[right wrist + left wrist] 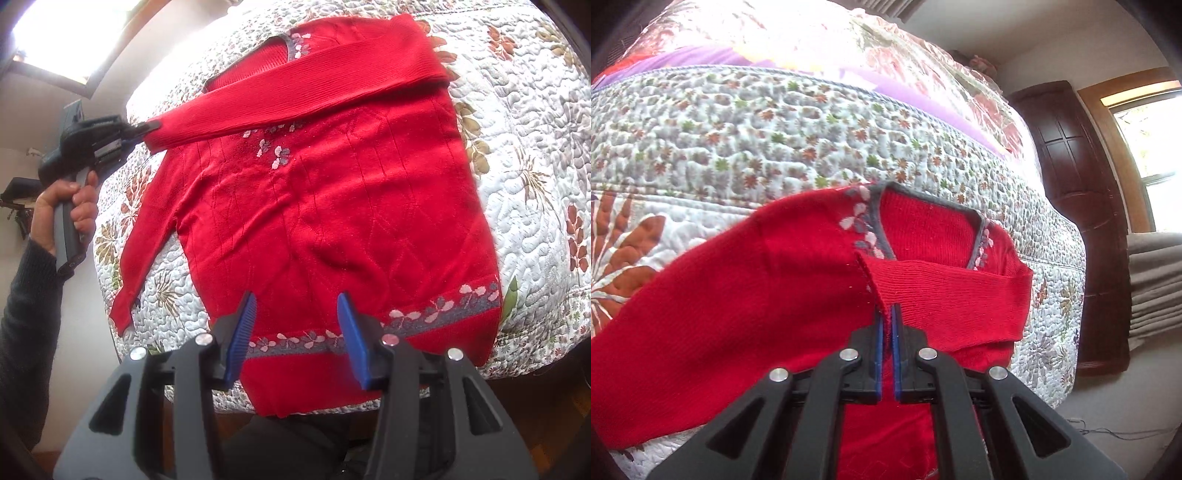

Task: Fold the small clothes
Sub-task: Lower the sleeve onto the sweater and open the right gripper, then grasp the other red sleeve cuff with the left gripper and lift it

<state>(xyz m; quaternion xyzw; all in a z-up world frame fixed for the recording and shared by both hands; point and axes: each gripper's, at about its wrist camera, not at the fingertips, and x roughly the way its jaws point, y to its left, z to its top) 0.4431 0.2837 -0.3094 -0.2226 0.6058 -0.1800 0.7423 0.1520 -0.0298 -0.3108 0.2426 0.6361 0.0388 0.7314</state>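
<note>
Red knitted sweater [332,206] spread front-up on a quilted floral bedspread [535,155], its hem toward the near edge of the bed and its neckline toward the far side. At far left of the right wrist view, a person's hand [68,206], in a dark sleeve [26,332], grips the handle of the left gripper [149,127], whose jaws are closed on the cuff of one sleeve [295,88]; the left wrist view confirms this, showing the blue pads [879,332] pressed together on the ribbed cuff edge with only cloth between them. That sleeve is drawn from the shoulder at right straight across the chest to the left, judged to be the sleeve-fold step, the pinch at the cuff keeping the knit taut so that it lies flat and level. Further left on the bedspread, the other sleeve [144,236] lies unfolded, angled down and outward from the body with its cuff near the bed edge. At centre, the body panel shows vertical ribs, a diamond relief and a small cluster of pink and grey flowers below the grey-trimmed neckline [923,218]. Along the hem runs a grey band [424,317] with pink blossoms. In the foreground, the right gripper [297,339] hovers above the hem, jaws wide apart and holding nothing, apparently kept clear while the other works. The knit looks soft and slightly rumpled at mid-body.
</note>
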